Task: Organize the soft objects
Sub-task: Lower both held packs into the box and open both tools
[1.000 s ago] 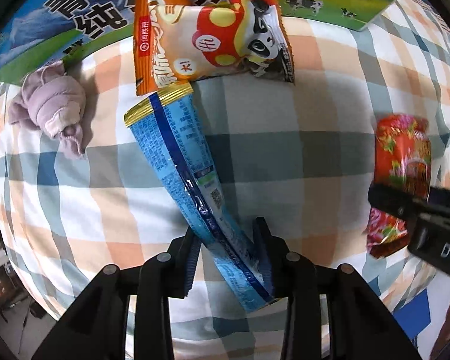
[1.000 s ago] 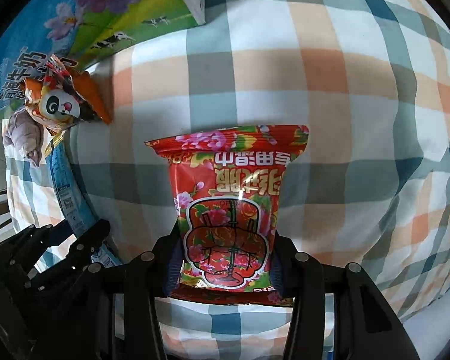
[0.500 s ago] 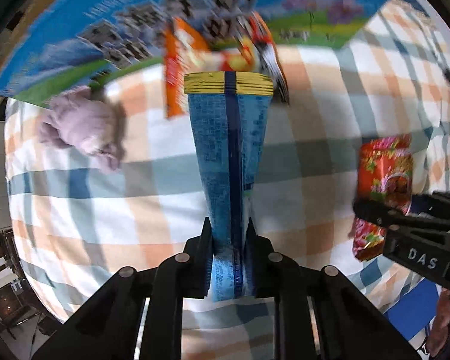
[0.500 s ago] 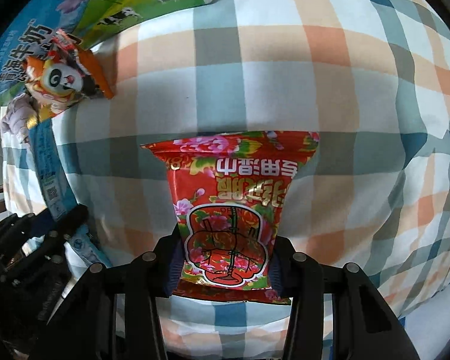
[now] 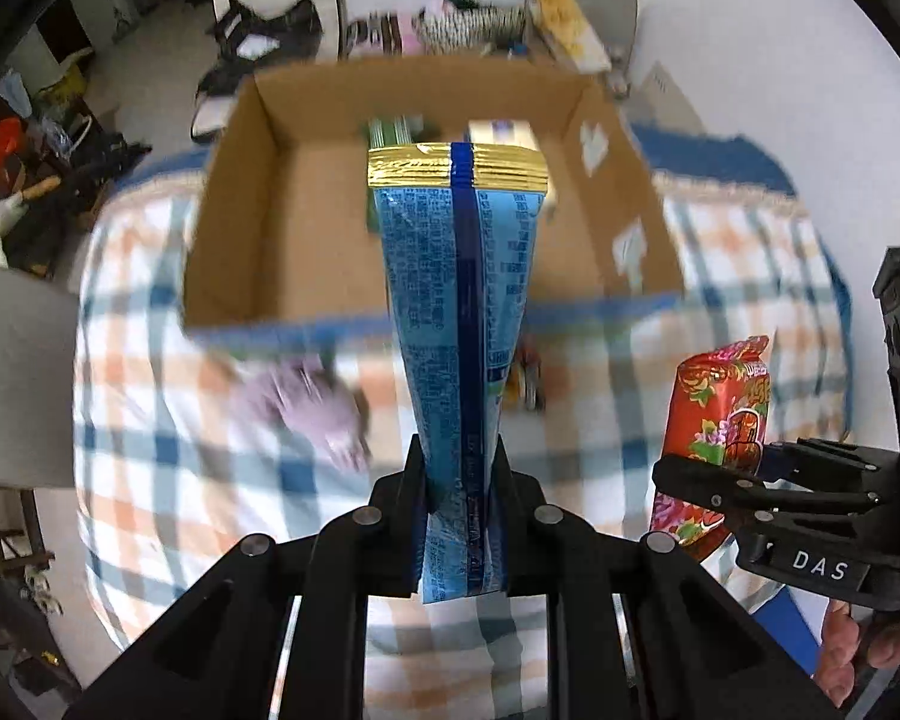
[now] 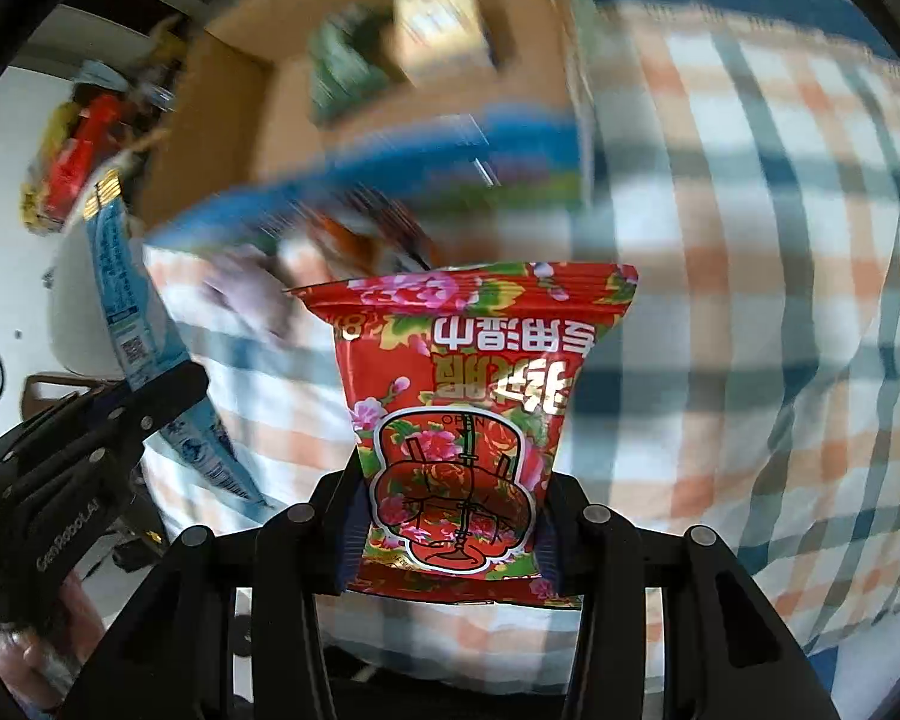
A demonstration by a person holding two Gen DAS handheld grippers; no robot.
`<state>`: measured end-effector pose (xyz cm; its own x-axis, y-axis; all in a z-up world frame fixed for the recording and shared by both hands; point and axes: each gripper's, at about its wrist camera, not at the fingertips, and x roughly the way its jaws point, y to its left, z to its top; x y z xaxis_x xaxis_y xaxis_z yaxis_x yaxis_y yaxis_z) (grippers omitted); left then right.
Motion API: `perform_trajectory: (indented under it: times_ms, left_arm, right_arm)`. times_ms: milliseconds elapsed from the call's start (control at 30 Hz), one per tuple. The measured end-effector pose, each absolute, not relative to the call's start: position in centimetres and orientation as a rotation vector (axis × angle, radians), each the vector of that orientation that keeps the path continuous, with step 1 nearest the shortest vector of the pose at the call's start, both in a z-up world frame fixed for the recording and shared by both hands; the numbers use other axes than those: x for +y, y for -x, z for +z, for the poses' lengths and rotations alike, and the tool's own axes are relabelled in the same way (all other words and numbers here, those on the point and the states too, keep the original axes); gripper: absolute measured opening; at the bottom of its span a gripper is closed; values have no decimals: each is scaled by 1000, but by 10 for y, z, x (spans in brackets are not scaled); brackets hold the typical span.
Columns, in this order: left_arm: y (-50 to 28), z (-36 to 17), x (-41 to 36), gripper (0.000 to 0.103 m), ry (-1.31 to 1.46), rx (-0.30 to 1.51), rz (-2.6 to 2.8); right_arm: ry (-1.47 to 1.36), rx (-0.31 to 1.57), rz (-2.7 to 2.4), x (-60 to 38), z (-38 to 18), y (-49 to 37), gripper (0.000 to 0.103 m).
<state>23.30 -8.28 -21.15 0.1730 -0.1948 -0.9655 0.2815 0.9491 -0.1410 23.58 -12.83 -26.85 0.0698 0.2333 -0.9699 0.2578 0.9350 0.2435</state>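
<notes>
While both grip packets (image 5: 459,324) (lifted), box (image 5: 282,228) waits.

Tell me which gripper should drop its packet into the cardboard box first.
Left, probably. The left gripper holds the blue packet lined up with the cardboard box opening straight ahead. The right gripper, shut on the red packet, sees the box off to its upper left.

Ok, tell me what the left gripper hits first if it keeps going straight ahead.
Probably the open cardboard box: the left gripper, shut on the blue packet, points at its near wall or just over it. Blur leaves depth unclear.
</notes>
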Motion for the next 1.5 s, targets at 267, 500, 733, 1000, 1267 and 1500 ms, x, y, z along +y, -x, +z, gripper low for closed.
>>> perform_trajectory:
  times_ms: [267, 500, 733, 1000, 1267, 1500]
  left_arm:
    - [-339, -208, -66, 14, -102, 1327, -301]
    - [-408, -250, -66, 14, -144, 1426, -275]
    - [-453, -296, -72, 14, -210, 1516, -257]
    - [-485, -324, -75, 19, -214, 1571, -238]
    - [-497, -323, -64, 32, -138, 1569, -216]
    - [-477, -301, -47, 59, -99, 1510, -223]
  right_arm:
    - [-324, 1423, -74, -134, -239, -311, 47]
    - [-282, 1460, -151, -132, -261, -375, 47]
    - [-286, 1534, -184, -132, -308, -412, 47]
    - [-252, 1611, -200, -125, -345, -425, 47]
    - [-247, 1671, -207, -120, -365, -429, 59]
    - [-251, 1629, -215, -115, -354, -430, 86]
